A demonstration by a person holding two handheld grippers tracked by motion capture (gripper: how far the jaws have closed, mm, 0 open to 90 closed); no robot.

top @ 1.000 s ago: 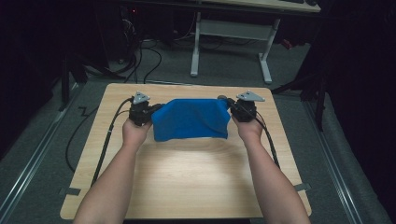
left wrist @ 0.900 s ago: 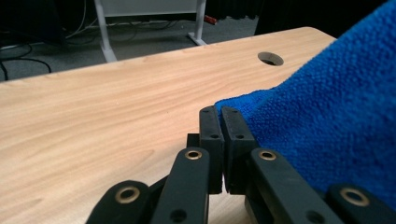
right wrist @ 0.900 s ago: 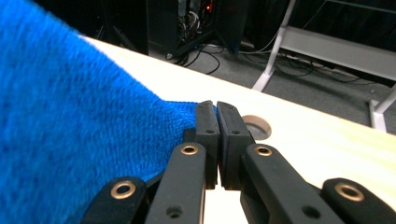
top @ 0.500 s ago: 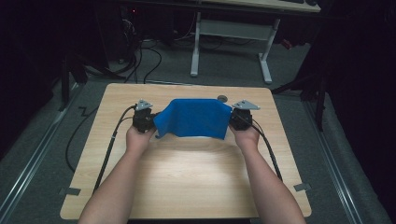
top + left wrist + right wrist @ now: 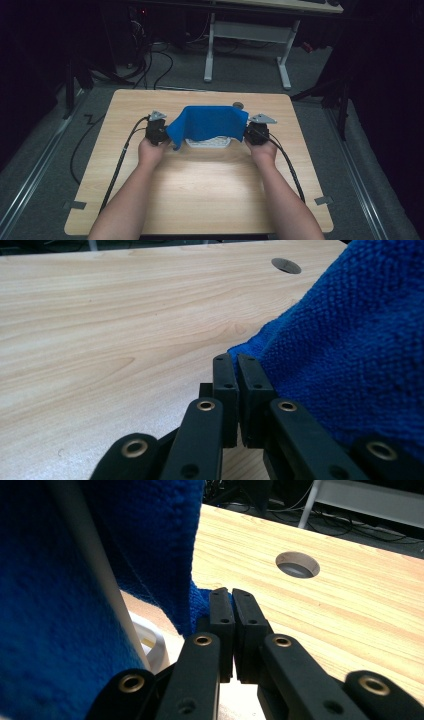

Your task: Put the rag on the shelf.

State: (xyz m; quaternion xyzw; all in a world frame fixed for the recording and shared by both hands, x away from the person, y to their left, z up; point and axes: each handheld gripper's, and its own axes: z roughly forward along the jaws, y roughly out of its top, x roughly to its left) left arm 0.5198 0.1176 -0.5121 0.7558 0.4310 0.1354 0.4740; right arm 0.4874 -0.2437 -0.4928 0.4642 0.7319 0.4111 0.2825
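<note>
- While both hands sink toward the table, the blue cloth comes down with them: a second ago it hung higher and farther out over the wood, and now its lower edge drapes at the near side of a white slotted rack at the table's centre.
- Left gripper has its jaws pinched tight on one corner of the cloth, the blue pile bunched right at the tips; from above it sits at about 9 o'clock of the rack.
- Right gripper is clamped just the same on the opposite corner, at about 3 o'clock of the rack, with a white bar of the rack close in front of its camera.
- Between the two grips the cloth stands as a stretched sheet, curling toward the person at its left end; my read is that it is being lowered to cover the rack, and the cover is not down yet.
- Next call, I judge: keep the corners level and spread, or the sheet lands crooked.
- Wooden table is pale and bare toward 6 o'clock, with a round cable hole near 12 o'clock.
- Beyond it, grey floor, loose black cables and a white desk frame in a dark room.
</note>
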